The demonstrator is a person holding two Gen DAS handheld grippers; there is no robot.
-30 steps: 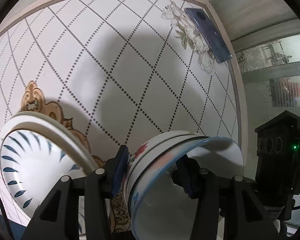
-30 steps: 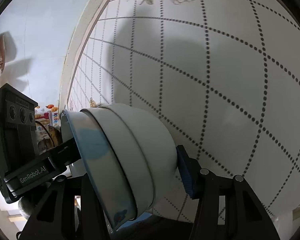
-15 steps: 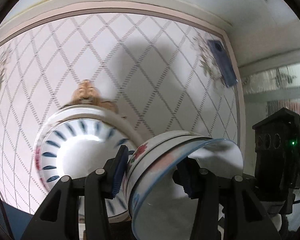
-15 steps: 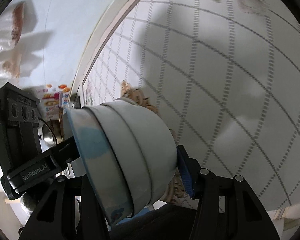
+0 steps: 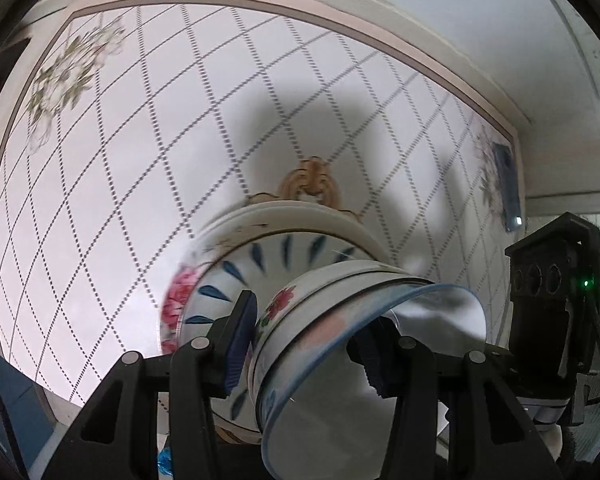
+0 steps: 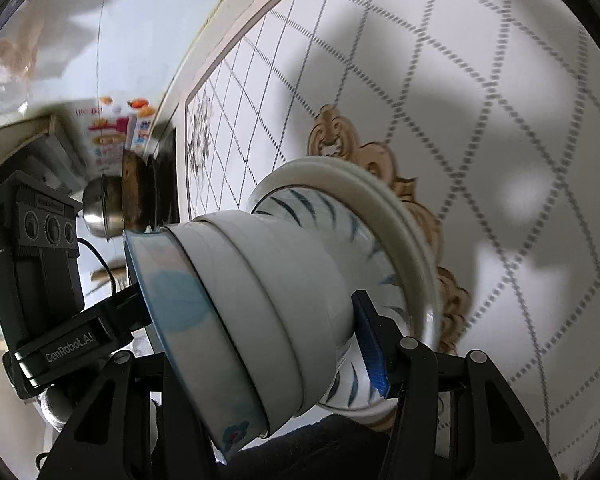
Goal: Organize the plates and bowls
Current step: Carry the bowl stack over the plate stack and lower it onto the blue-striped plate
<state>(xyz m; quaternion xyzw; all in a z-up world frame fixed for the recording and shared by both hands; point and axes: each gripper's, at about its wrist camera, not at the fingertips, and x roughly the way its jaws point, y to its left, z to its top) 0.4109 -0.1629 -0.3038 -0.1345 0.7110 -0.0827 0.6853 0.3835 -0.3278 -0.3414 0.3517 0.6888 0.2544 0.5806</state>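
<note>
Filling the lower centre of both frames, a nested stack of 3 white ceramic bowls [image 5: 364, 320] [image 6: 268, 312] lies tipped on its side; the outermost has a blue rim and the inner ones carry red flower prints. The left gripper [image 5: 308, 344] has its blue-padded fingers [image 5: 240, 336] clamped across the stack's rim wall. The right gripper [image 6: 260, 364] also grips the stack, 1 blue pad pressed to its base at the lower right of its frame, the other finger hidden behind the bowls. Just behind the stack sits a white plate with blue leaf strokes [image 5: 268, 256] [image 6: 364, 240], resting on a wider pink-flowered plate [image 5: 180, 292], on the white diamond-patterned counter [image 5: 140, 160] [image 6: 500, 120].
</note>
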